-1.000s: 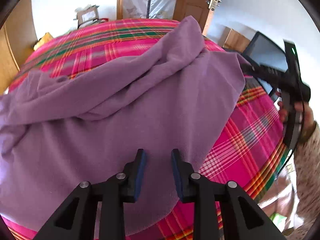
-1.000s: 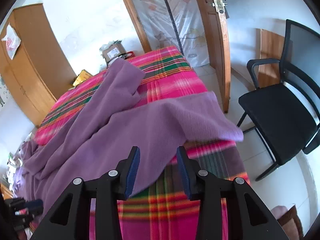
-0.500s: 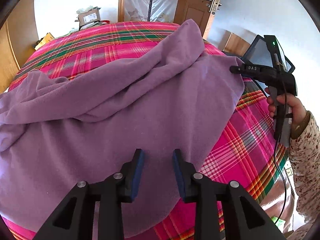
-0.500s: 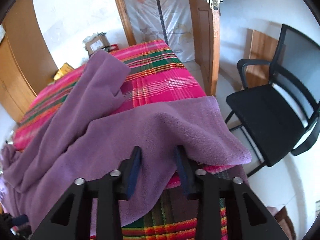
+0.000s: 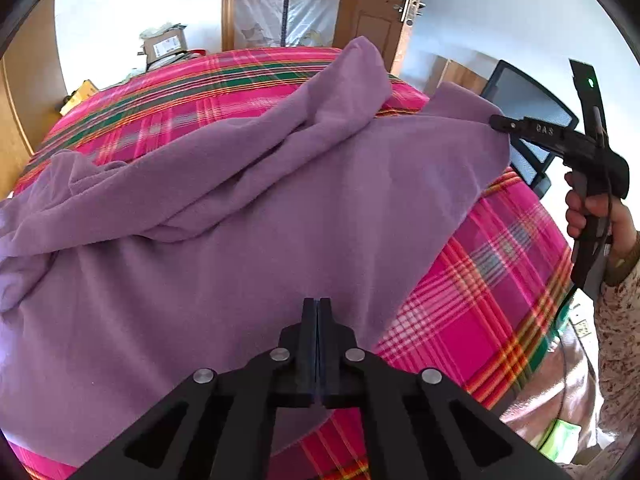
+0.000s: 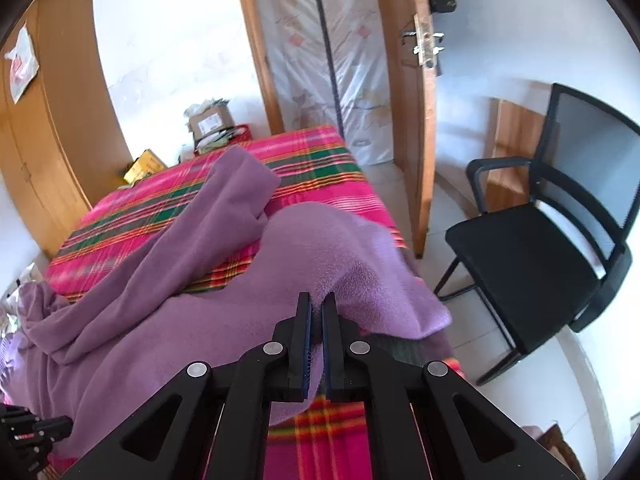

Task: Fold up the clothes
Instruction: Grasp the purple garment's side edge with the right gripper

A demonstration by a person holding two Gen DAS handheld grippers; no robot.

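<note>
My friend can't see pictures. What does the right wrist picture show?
A black gripper pinches the edge of a purple cloth lying rumpled across a bed with a pink plaid cover. A black chair stands to the right, beside a wooden door.

The left wrist camera sits just behind the left gripper (image 5: pixel 318 308), low and close over the near edge of the purple cloth (image 5: pixel 240 220), looking across the plaid bed cover (image 5: pixel 500 280) toward the door (image 5: pixel 384 12) at the far end. At its right edge it catches the right gripper (image 5: pixel 500 122) and the hand (image 5: pixel 596 216) holding it. The right wrist camera rides behind that right gripper (image 6: pixel 316 312), at the bed's right corner, facing the same way but a little higher. Both views share the cloth, the bed cover, the door and the black chair (image 6: pixel 540 256); the wardrobe (image 6: pixel 44 128) fills its left side.
</note>
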